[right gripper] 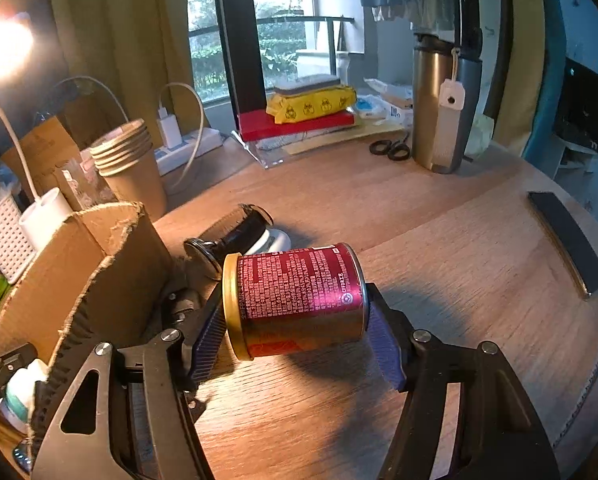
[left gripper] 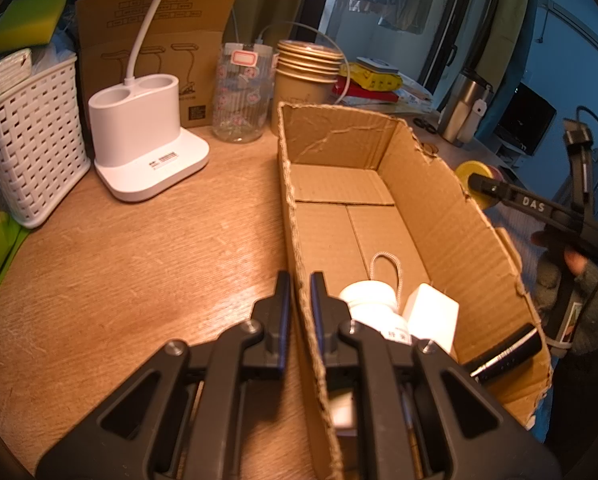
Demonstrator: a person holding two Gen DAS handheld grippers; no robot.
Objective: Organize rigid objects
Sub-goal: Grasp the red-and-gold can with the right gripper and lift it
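Observation:
A red can (right gripper: 299, 296) with a gold lid lies sideways between the pads of my right gripper (right gripper: 295, 340), which is shut on its two ends and holds it just above the wooden table (right gripper: 439, 240). An open cardboard box (left gripper: 439, 200) stands to the can's left. My left gripper (left gripper: 301, 280) is shut on the box's near left wall. Inside the box lie a white bottle (left gripper: 369, 300), a white block (left gripper: 433, 316) and a black stick-shaped item (left gripper: 507, 354). In the left wrist view the can's yellow lid (left gripper: 469, 170) shows beyond the box's right wall.
A black and white roller-like item (right gripper: 243, 228) lies behind the can. A black flat bar (right gripper: 567, 240), a steel tumbler (right gripper: 439, 108) and scissors (right gripper: 391, 148) sit farther off. A white basket (left gripper: 31, 140), lamp base (left gripper: 143, 128), glass jar (left gripper: 241, 96) and paper cups (left gripper: 307, 76) line the back.

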